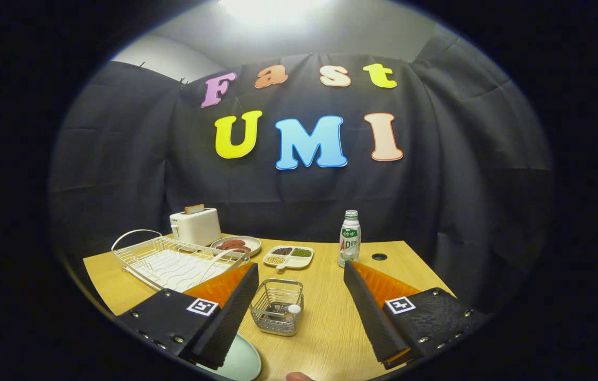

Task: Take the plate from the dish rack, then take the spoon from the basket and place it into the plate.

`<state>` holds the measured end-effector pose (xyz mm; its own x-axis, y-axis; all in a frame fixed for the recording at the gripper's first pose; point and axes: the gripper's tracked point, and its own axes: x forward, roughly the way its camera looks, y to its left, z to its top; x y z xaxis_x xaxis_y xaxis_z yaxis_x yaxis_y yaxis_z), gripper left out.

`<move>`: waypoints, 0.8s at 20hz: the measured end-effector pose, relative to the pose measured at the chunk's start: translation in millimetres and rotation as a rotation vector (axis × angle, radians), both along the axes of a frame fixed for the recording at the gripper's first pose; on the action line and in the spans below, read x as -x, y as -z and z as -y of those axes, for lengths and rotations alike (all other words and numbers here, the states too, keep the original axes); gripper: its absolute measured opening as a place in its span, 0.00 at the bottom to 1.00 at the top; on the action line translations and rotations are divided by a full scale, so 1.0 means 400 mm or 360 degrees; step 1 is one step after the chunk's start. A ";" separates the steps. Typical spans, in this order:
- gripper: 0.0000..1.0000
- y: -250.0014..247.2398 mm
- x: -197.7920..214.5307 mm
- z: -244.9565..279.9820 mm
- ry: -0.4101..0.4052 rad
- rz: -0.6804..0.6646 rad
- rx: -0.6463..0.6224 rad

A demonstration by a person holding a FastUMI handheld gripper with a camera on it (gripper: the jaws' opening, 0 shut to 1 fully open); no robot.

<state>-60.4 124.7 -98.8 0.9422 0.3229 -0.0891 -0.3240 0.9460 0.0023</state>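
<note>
My gripper (301, 272) is open, its fingers wide apart above the wooden table with nothing between them. A small wire basket (278, 307) stands between the fingers, nearer the left one, and a spoon with a white rounded end (293, 309) lies in it. A pale green plate (239, 364) lies flat on the table below the left finger, partly hidden by it. The white wire dish rack (174, 262) sits beyond the left finger and holds no dishes.
A white toaster (196, 226) with bread stands behind the rack. A round plate of reddish food (235, 245) and a divided dish of grains (288, 256) lie beyond the basket. A bottle (350, 239) stands near a hole (379, 257) in the table.
</note>
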 end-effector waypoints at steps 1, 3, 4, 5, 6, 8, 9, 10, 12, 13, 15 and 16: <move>0.98 0.012 -0.012 -0.002 0.0008 -0.0001 -0.0013; 0.97 0.021 -0.040 0.004 0.0029 0.0045 -0.0041; 0.97 0.025 -0.050 0.004 0.0039 0.0069 -0.0048; 0.97 0.030 -0.054 0.007 0.0044 0.0093 -0.0055; 0.97 0.035 -0.060 0.006 0.0051 0.0112 -0.0067; 0.97 0.054 -0.069 0.003 0.0065 0.0127 -0.0105; 0.97 0.066 -0.074 -0.001 0.0063 0.0122 -0.0119; 0.97 0.075 -0.070 0.003 0.0081 0.0128 -0.0109; 0.92 0.087 -0.081 -0.011 0.0064 0.0135 -0.0076; 0.92 0.091 -0.092 -0.018 0.0057 0.0139 -0.0063; 0.85 0.101 -0.096 -0.040 0.0015 0.0124 -0.0059; 0.76 0.116 -0.105 -0.063 -0.0025 0.0105 -0.0074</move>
